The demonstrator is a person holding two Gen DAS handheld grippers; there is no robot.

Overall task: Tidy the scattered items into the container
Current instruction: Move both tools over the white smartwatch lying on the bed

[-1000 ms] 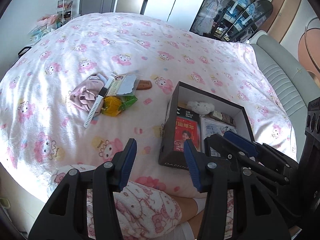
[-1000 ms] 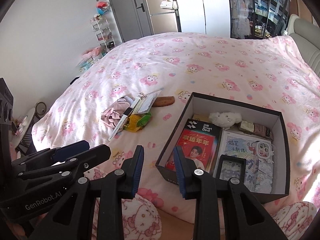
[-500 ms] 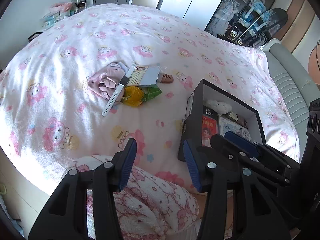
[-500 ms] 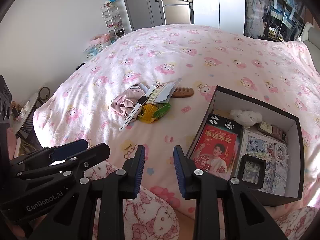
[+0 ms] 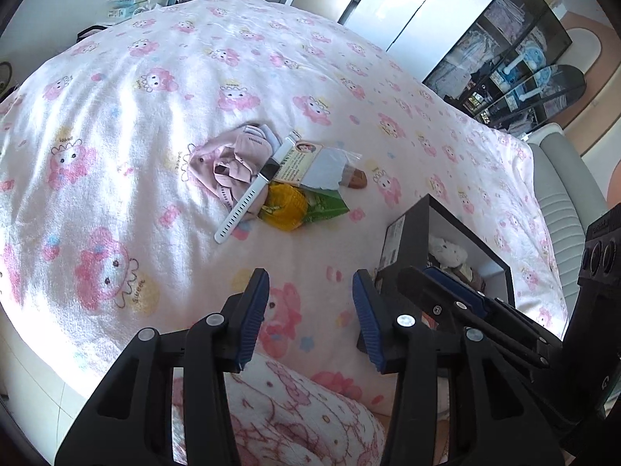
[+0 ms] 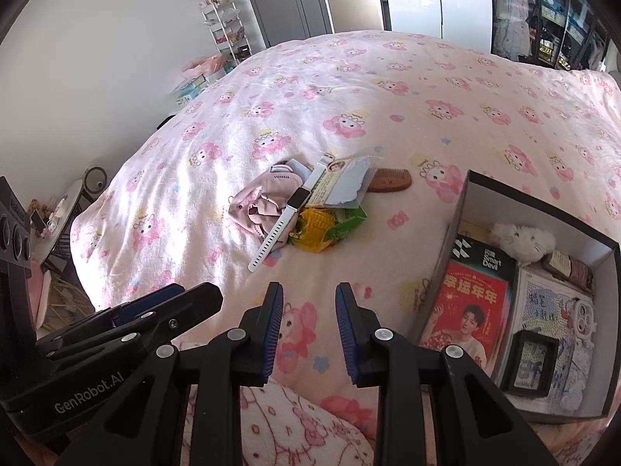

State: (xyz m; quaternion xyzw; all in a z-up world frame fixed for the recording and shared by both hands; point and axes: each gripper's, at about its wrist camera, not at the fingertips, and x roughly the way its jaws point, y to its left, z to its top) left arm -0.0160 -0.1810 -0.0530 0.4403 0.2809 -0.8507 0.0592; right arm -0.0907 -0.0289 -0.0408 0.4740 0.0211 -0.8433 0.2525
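Both tongs (image 6: 306, 330) empty, watch (image 6: 285, 213) well ahead.

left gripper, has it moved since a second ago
Yes. In its own view the left gripper sat level with the black box; now it is further left, nearer the white watch, its empty jaws having just been closing slightly.

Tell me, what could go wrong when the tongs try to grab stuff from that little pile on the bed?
1. The white watch lies across the pink cloth and yellow packet, so lifting one might drag the others.
2. The card lies flat, so tongs may slip off.
3. The box already looks full, so things could perch badly.
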